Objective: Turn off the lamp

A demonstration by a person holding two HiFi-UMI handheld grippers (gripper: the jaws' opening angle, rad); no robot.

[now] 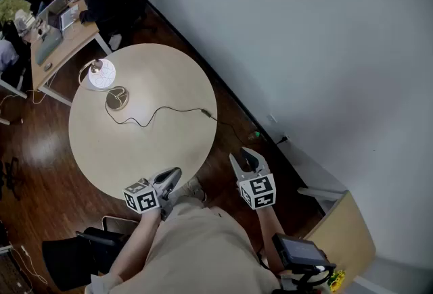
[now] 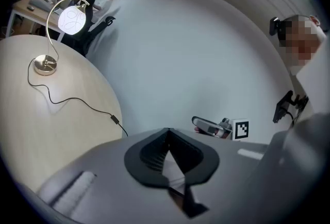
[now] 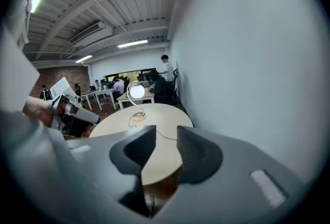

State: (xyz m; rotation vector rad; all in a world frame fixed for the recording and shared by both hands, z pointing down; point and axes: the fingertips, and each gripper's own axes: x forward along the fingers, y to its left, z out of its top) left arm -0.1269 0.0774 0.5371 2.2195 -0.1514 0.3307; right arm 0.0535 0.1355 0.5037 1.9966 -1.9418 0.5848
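The lamp (image 1: 101, 74) stands at the far left of the round table (image 1: 169, 76), its white globe lit on a curved gold stem over a round base (image 1: 116, 98). A thin black cord (image 1: 159, 110) runs from the base across the table to a small dark block (image 1: 205, 111) near the right edge. My left gripper (image 1: 174, 172) hovers over the table's near edge, shut and holding nothing, far from the lamp. Off the table to the right, my right gripper (image 1: 243, 156) is open with nothing between its jaws. The lit globe (image 2: 71, 19) also shows in the left gripper view, and the lamp (image 3: 136, 91) lies ahead in the right gripper view.
A white wall (image 1: 304, 49) runs close along the table's right side. Desks with seated people (image 1: 61, 22) stand beyond the lamp. A dark chair (image 1: 81, 255) is at the lower left, a wooden cabinet (image 1: 345, 232) at the lower right, over dark wood floor.
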